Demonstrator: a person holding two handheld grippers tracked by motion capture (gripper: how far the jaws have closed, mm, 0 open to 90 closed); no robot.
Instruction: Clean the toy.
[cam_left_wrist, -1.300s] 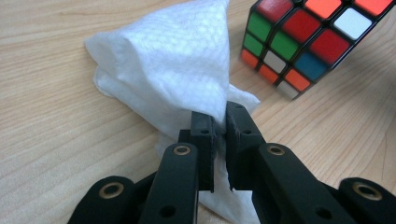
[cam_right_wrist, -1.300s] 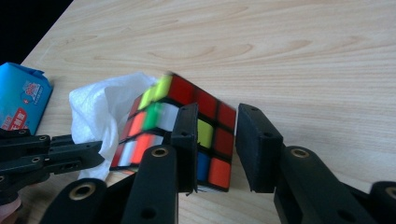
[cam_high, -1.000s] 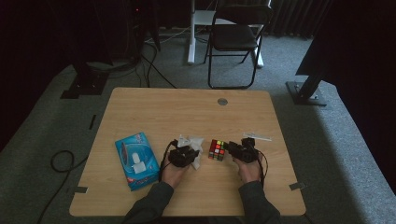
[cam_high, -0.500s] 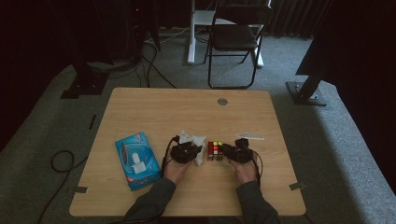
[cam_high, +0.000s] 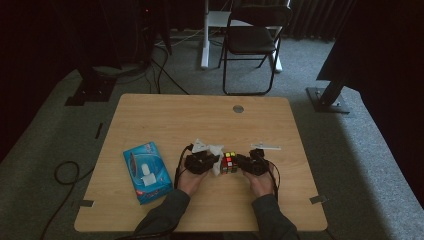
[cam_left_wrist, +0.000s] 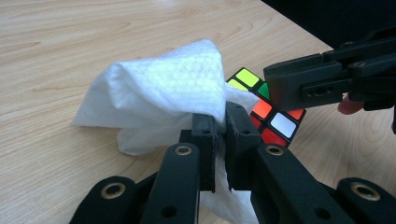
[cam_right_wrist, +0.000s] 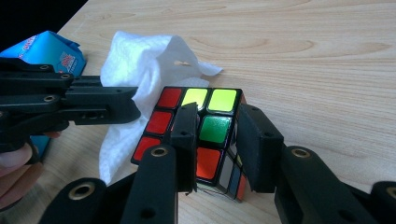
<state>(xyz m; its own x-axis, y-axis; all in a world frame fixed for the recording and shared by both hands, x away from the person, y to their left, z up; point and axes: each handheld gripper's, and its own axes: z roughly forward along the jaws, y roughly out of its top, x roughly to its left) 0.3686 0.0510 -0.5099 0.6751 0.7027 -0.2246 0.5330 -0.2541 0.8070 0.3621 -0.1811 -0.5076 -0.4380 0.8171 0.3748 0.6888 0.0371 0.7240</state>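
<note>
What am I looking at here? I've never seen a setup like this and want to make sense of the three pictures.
A person sits at a wooden table and holds a hand-operated tool with two black jaws in each hand. The high view looks down from above the person; each of the other two pictures comes from a small camera that rides on one tool and looks along its jaws.

The left gripper is shut on a white tissue. The right gripper has its jaws closed on a corner of a colourful puzzle cube, which they have just been closing on. The tissue lies against the cube's side, so it looks like the cube is being wiped.

A blue tissue pack lies to the left on the table.
</note>
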